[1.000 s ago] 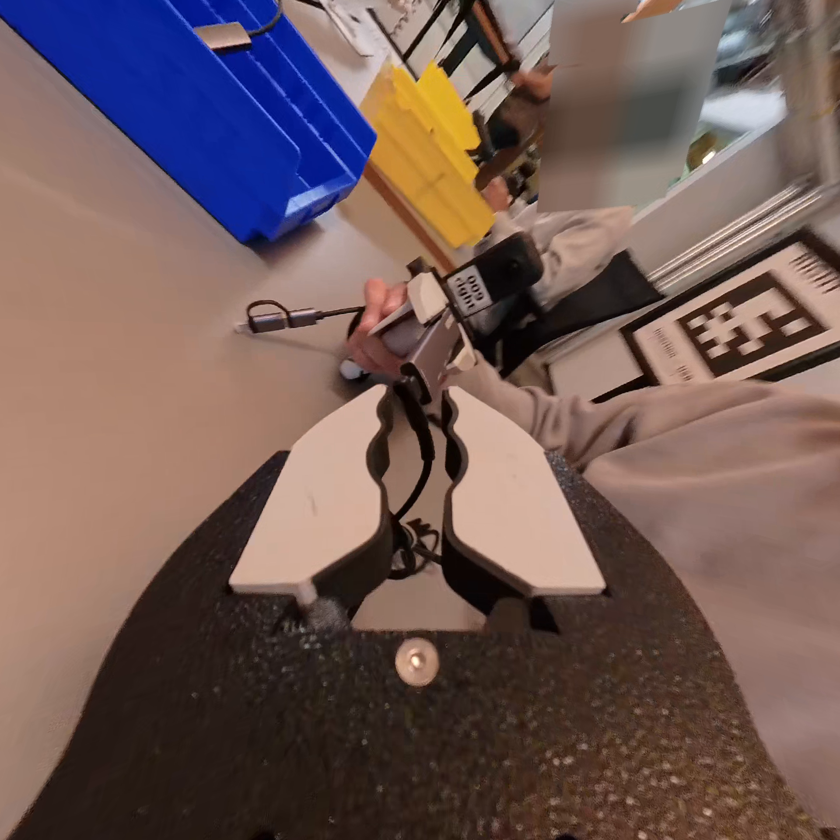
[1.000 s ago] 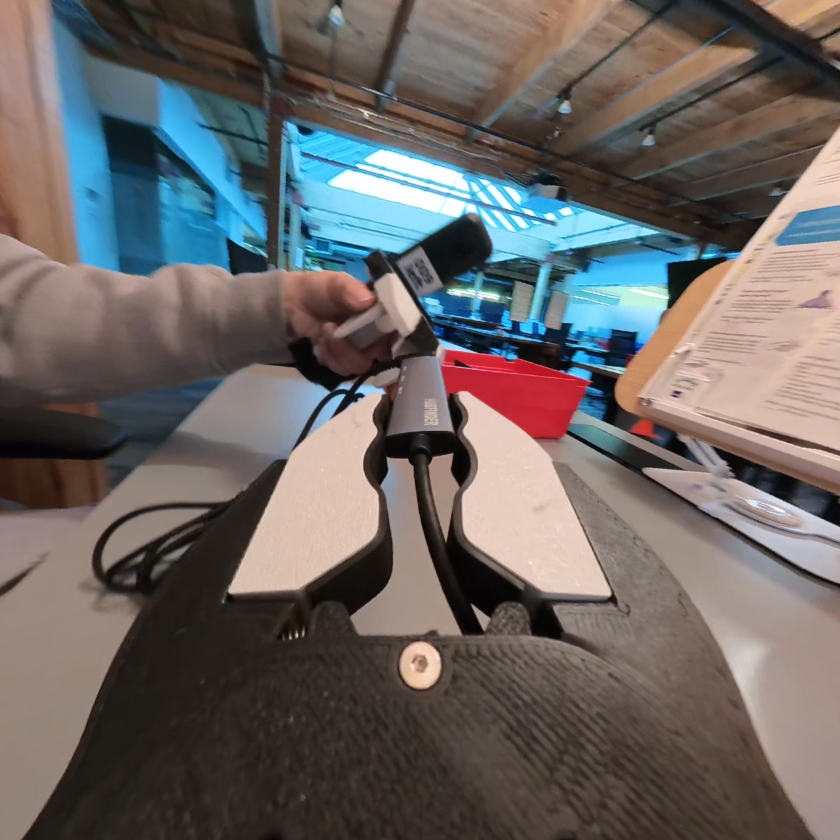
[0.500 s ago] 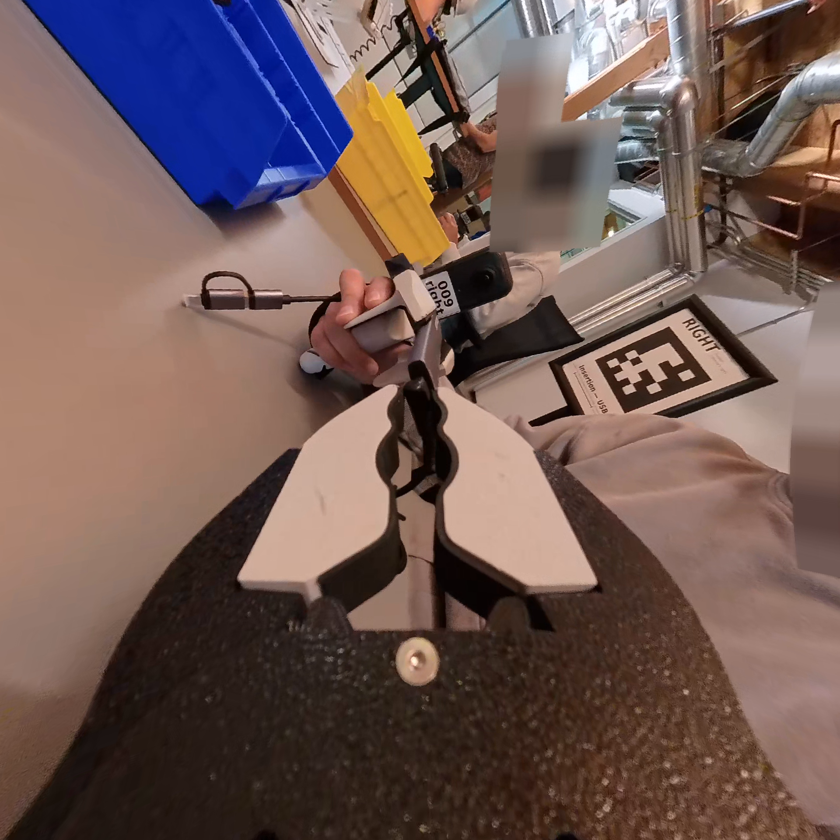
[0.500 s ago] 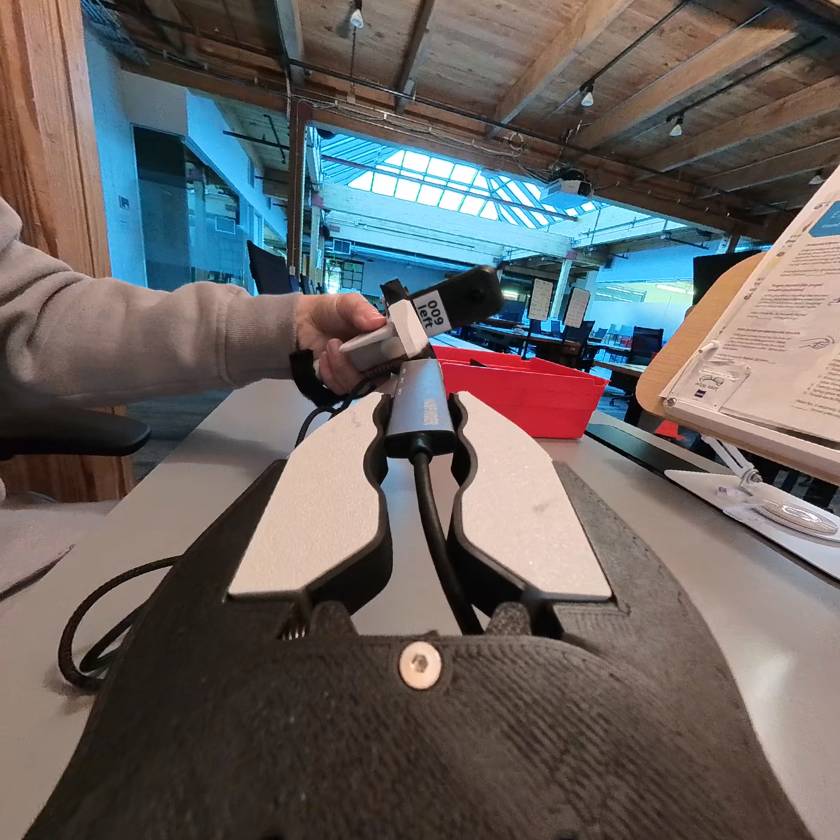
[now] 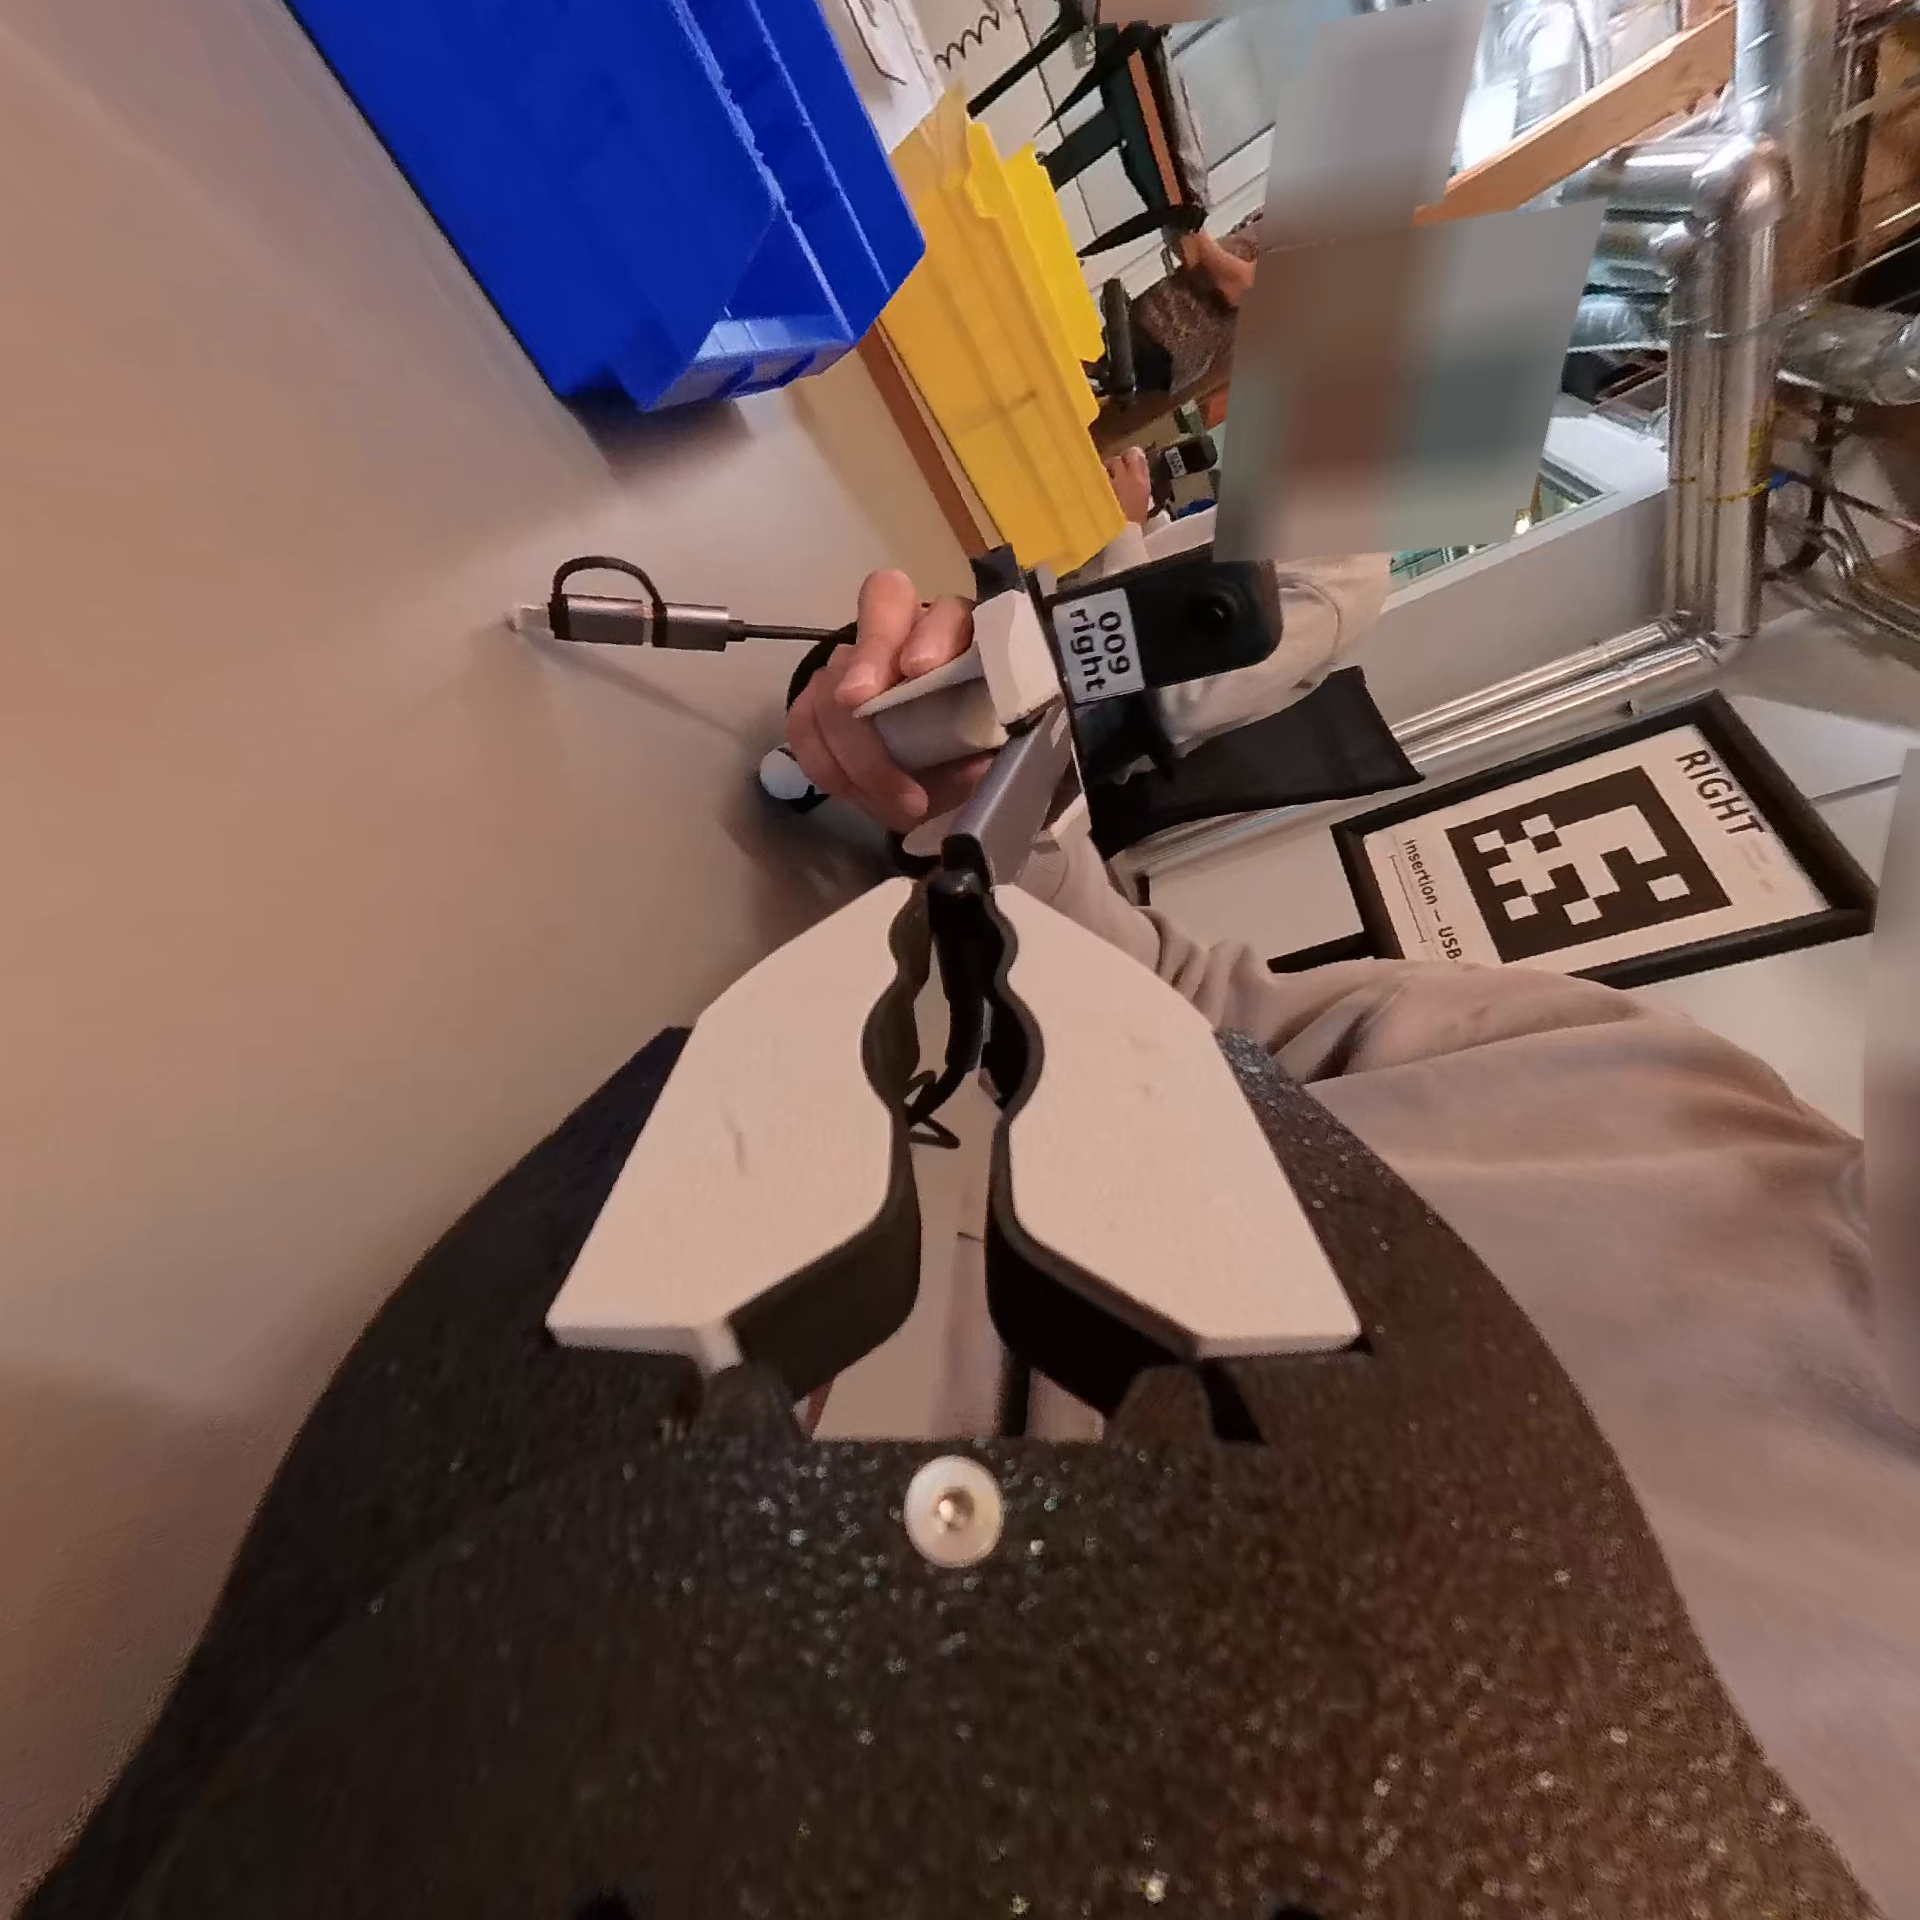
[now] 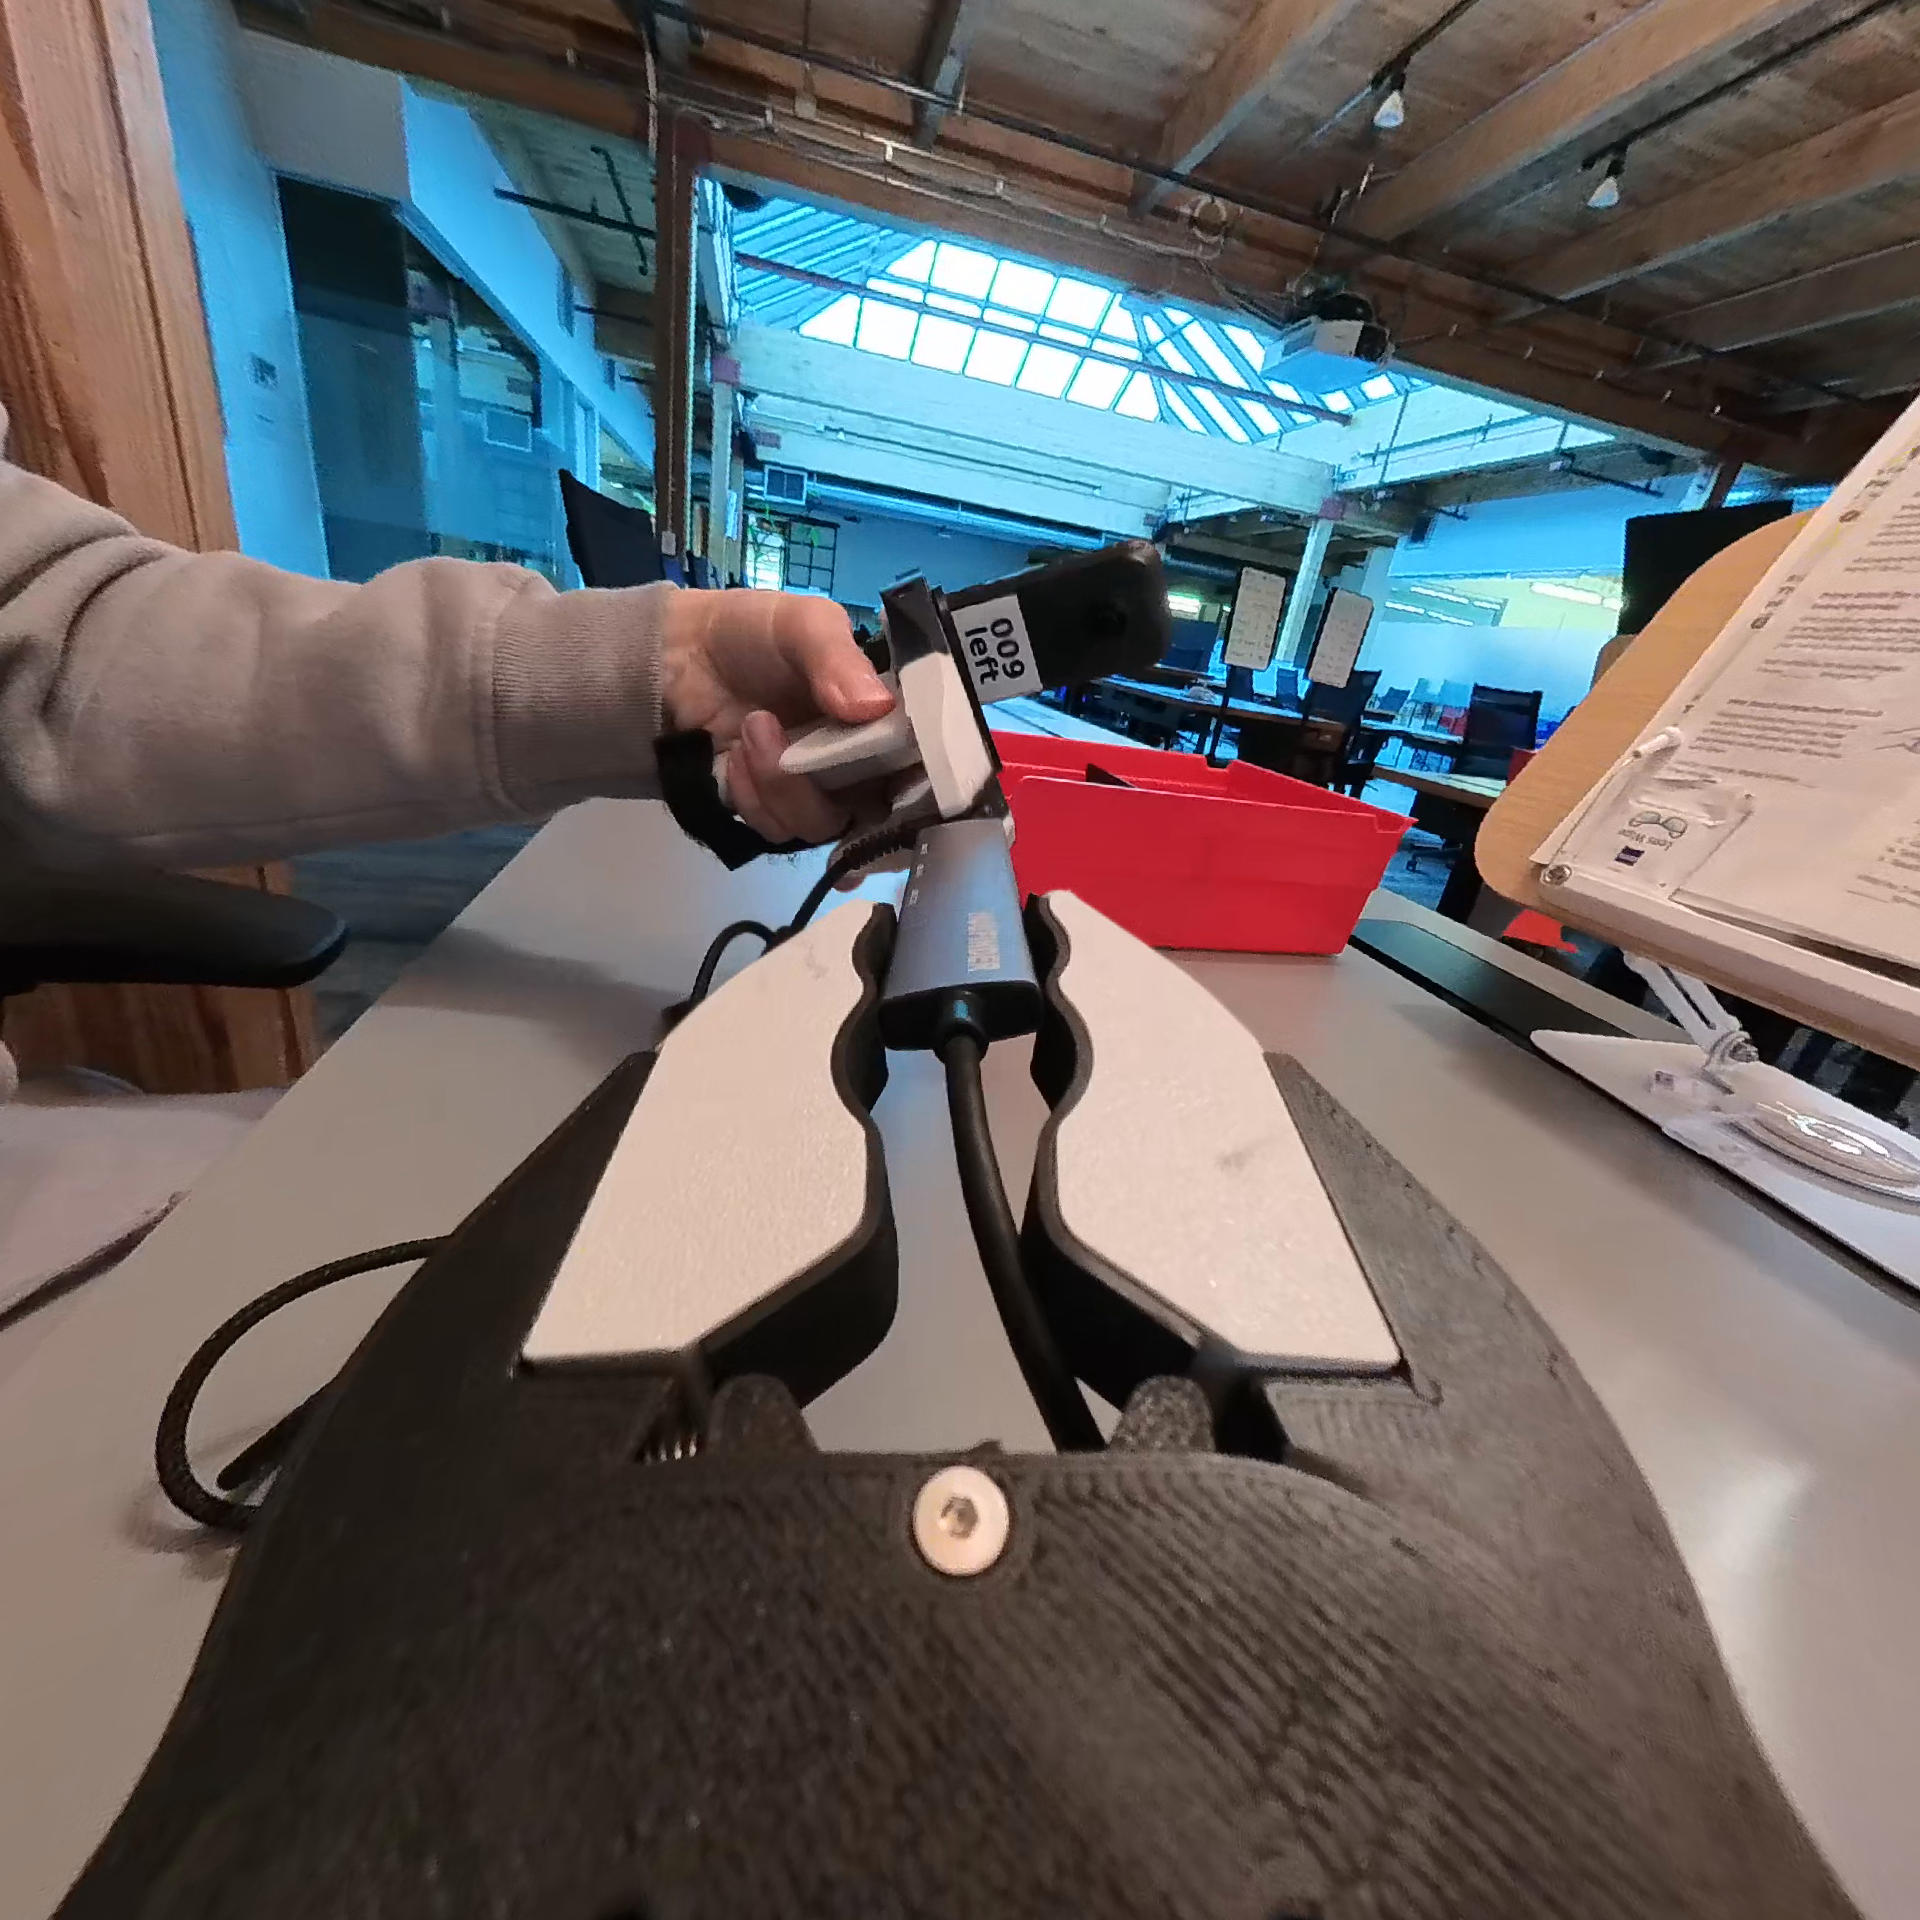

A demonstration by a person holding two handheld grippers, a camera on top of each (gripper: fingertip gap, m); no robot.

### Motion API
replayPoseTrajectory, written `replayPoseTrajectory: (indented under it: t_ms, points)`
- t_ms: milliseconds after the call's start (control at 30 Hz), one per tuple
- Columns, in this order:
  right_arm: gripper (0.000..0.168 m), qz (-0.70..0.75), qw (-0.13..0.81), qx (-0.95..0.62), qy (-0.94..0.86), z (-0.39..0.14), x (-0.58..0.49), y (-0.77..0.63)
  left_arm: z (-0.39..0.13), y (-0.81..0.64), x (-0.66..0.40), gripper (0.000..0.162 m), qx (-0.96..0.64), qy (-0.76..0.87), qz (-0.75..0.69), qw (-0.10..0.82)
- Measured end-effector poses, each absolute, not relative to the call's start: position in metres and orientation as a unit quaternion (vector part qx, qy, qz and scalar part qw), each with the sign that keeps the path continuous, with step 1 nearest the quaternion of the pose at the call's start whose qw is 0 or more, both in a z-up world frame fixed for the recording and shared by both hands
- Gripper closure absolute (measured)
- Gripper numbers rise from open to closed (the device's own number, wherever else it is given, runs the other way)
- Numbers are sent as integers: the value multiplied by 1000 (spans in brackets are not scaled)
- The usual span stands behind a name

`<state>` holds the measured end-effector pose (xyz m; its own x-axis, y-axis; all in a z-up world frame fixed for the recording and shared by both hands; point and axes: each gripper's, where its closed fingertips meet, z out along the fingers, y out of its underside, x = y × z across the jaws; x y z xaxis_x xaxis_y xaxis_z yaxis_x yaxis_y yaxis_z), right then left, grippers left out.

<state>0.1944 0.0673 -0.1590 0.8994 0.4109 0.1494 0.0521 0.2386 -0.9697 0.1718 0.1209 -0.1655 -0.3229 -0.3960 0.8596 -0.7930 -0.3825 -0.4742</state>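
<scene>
My right gripper [image 6: 961, 914] is shut on a grey USB hub [image 6: 961, 935], held above the grey table; the hub's black cable [image 6: 997, 1195] runs back between the fingers. My left gripper [image 5: 951, 906] is shut on a black cable plug [image 5: 956, 883] at the far end of the hub [image 5: 1013, 800], which it faces tip to tip. The plug's thin cable [image 5: 961, 1003] hangs between the left fingers. A second grey connector [image 5: 634, 621] lies on the table beyond. Each view shows the other gripper in a hand: the right one [image 5: 987, 686] and the left one [image 6: 935, 717].
A blue bin [image 5: 644, 177] and a yellow bin [image 5: 997, 343] stand at the table's far side. A framed marker card [image 5: 1600, 862] leans nearby. A red bin [image 6: 1195, 831] and a document stand [image 6: 1766, 727] are behind the hub. A braided cable loop [image 6: 260, 1382] lies on the table. Across from one pair of fingers to the other is roughly 7 cm.
My left fingers have closed from a loose gap around the cable onto the plug. The left gripper has dropped closer to the hub's far end. The right gripper still holds the hub.
</scene>
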Motion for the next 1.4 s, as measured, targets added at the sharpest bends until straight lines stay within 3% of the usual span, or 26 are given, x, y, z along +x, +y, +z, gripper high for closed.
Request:
replayPoseTrajectory:
  t_ms: [500, 833, 1067, 1333, 1400]
  points:
    - [143, 85, 771, -604, -181, -160, 199, 68, -166, 119, 182, 155, 569, -482, 646, 163]
    - [143, 141, 794, -561, -187, -150, 201, 55, -152, 112, 172, 154, 539, -512, 653, 144]
    - [143, 159, 795, -554, -189, -149, 201, 52, -151, 109, 168, 162, 537, -533, 642, 126]
    - [143, 145, 787, -578, -162, -152, 207, 61, -154, 119, 179, 162, 554, -537, 633, 60]
    - [143, 117, 782, -597, -136, -154, 213, 69, -155, 127, 187, 151, 557, -537, 633, 25]
